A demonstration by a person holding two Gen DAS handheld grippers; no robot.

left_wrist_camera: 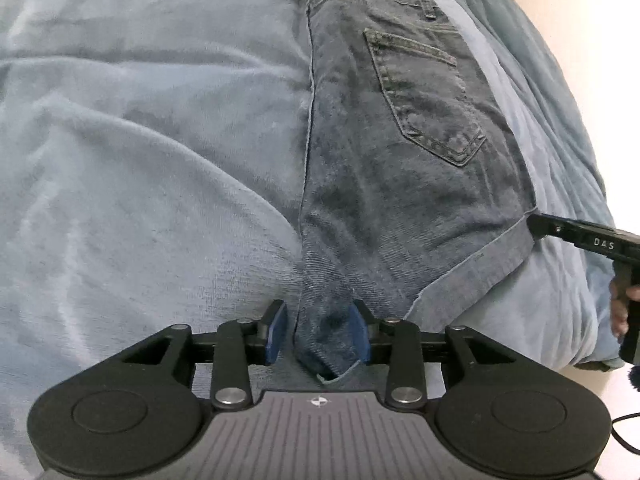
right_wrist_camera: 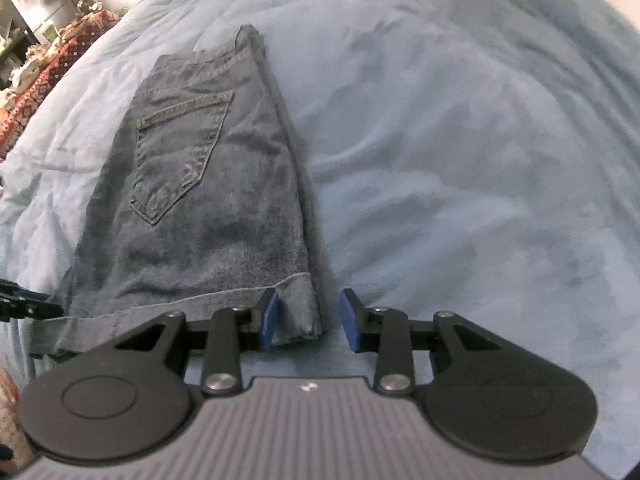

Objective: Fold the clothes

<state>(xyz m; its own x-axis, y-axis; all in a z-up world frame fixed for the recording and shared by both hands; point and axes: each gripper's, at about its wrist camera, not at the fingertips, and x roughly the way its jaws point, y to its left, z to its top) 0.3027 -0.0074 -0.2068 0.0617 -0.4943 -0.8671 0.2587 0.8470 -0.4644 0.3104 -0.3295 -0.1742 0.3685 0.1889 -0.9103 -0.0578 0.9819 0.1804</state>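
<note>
A pair of denim shorts (left_wrist_camera: 400,168) lies folded lengthwise on a light blue blanket (left_wrist_camera: 140,160), back pocket (left_wrist_camera: 428,92) facing up. My left gripper (left_wrist_camera: 318,334) is open over the shorts' near crotch-side corner. The denim sits between the blue pads (left_wrist_camera: 276,332), and a gap shows on the left side. In the right wrist view the same shorts (right_wrist_camera: 208,200) run away from me. My right gripper (right_wrist_camera: 309,320) is open around the hem corner (right_wrist_camera: 300,316), with its right pad clear of the cloth. The right gripper (left_wrist_camera: 580,236) also shows at the hem in the left wrist view.
The blanket (right_wrist_camera: 460,160) covers a bed, rumpled on all sides. A red patterned cloth (right_wrist_camera: 52,76) and cluttered shelves (right_wrist_camera: 28,8) lie beyond the bed's far left. A person's hand (left_wrist_camera: 622,312) holds the right gripper's handle. The left gripper's tip (right_wrist_camera: 20,304) pokes in at the left edge.
</note>
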